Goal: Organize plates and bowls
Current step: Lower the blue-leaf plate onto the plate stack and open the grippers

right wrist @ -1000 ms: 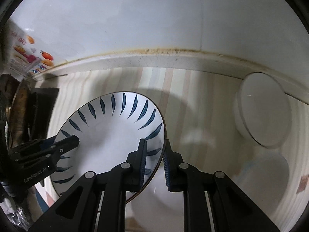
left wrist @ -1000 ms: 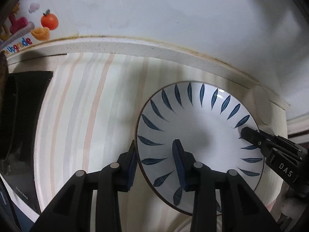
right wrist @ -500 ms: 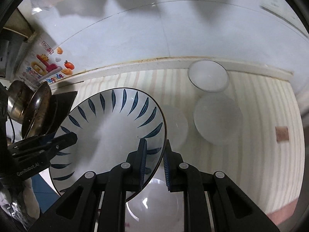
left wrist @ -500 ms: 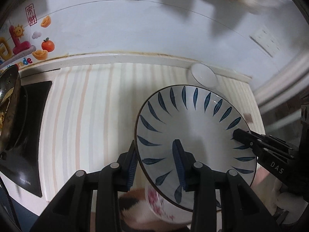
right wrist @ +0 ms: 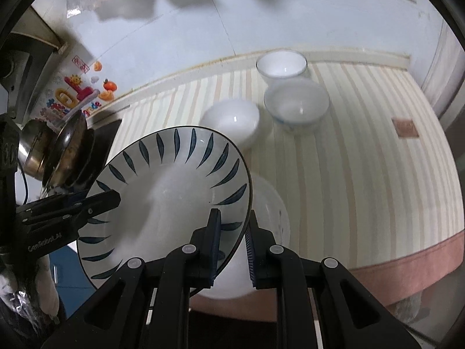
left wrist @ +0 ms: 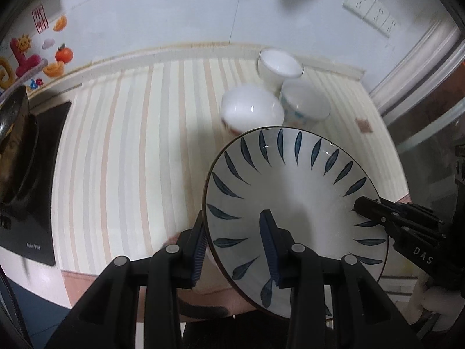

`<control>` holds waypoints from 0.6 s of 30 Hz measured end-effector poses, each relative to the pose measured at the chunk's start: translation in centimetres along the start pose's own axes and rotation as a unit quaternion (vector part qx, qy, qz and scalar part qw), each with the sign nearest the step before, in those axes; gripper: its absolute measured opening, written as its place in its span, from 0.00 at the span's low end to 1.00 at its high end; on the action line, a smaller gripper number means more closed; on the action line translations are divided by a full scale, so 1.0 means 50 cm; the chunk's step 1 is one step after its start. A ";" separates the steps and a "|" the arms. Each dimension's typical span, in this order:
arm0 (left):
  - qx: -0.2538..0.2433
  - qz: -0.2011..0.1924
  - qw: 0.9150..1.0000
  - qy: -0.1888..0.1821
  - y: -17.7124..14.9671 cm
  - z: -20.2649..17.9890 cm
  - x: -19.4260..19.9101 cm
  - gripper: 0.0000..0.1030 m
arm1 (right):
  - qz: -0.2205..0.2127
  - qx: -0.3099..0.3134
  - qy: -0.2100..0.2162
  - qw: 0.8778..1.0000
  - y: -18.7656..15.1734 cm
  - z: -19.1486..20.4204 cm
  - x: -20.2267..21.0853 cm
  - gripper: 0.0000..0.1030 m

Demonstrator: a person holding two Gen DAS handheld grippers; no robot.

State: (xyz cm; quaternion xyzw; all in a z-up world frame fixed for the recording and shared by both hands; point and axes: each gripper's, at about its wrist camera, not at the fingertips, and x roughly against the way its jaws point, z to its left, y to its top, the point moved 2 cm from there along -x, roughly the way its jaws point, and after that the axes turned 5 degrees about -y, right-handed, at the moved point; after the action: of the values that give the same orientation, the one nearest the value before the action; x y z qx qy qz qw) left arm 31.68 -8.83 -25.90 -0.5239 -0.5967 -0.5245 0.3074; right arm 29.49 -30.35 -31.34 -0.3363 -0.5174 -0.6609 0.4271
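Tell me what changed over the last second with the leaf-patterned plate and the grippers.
The plate was carried up and back from the wall, so three white bowls on the striped counter came into view. Unchanged: left gripper and right gripper stay clamped on opposite rims.

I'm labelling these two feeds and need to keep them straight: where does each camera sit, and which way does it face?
Left wrist: on the left gripper, looking down over the striped counter; the right gripper enters at right.
Right wrist: on the right gripper, facing the same counter; the left gripper enters at left.
Shared: the leaf-patterned plate both grip by opposite rims, and three white bowls.
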 end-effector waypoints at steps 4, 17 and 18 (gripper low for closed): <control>0.012 0.031 0.999 0.010 -0.024 0.007 -0.060 0.32 | 0.030 0.002 0.008 1.000 -0.033 -0.018 -0.055 0.18; 0.042 0.085 0.995 0.033 -0.048 0.040 -0.194 0.32 | 0.090 0.019 0.007 0.996 -0.074 -0.055 -0.210 0.18; 0.037 0.083 0.995 0.037 -0.046 0.038 -0.194 0.32 | 0.091 0.018 0.006 0.996 -0.075 -0.056 -0.216 0.18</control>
State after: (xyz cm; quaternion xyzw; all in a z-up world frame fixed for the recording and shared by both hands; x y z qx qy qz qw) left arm 32.39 -9.72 -36.01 -0.5399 -0.5581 -0.4940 0.3911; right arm 30.49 -30.34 -43.05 -0.3699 -0.4942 -0.6118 0.4947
